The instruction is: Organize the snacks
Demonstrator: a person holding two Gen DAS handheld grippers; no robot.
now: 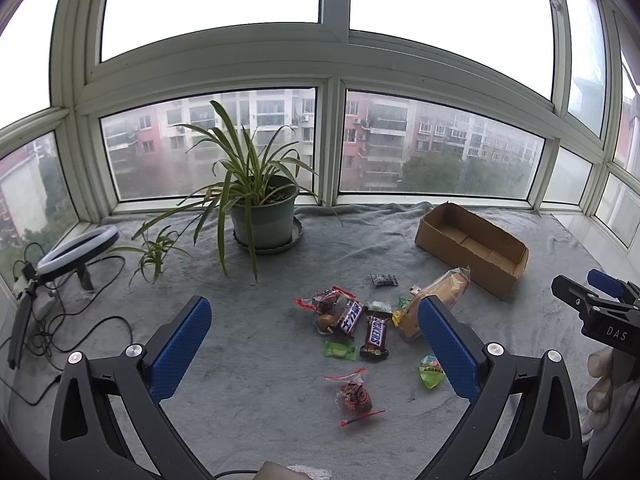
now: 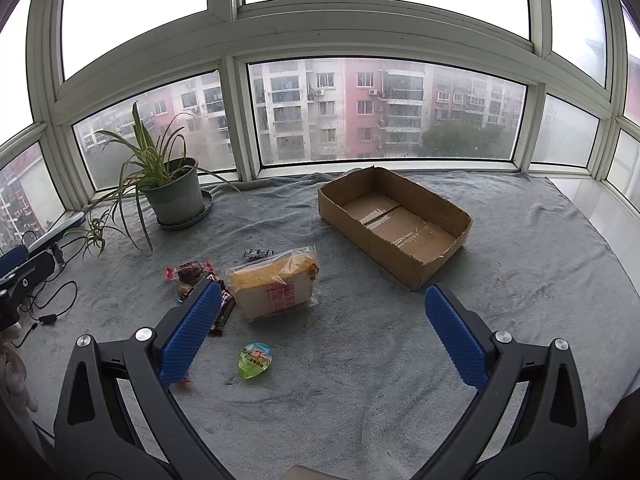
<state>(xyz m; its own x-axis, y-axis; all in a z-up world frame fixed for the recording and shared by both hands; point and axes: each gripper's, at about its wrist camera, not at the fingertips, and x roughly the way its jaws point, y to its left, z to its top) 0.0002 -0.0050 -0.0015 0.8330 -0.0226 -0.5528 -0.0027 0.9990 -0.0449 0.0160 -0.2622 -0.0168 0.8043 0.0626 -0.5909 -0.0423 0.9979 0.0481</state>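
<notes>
- Left gripper (image 1: 314, 322) spread wide, holding nothing; snack pile (image 1: 352, 320) lies between its fingers, farther off.
- Right gripper (image 2: 322, 300) spread, holding nothing; bread bag (image 2: 276, 284) far-left, cardboard box (image 2: 394, 224) far.

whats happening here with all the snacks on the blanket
A person holds a pair of tongs in each hand over a grey blanket by the window. Both the left tongs and the right tongs are open and hold nothing. The cardboard box is empty. The snacks lie loose on the blanket: a bagged bread loaf, a Snickers bar, a green jelly cup and several small wrapped sweets. Nothing is sorted yet.
</notes>
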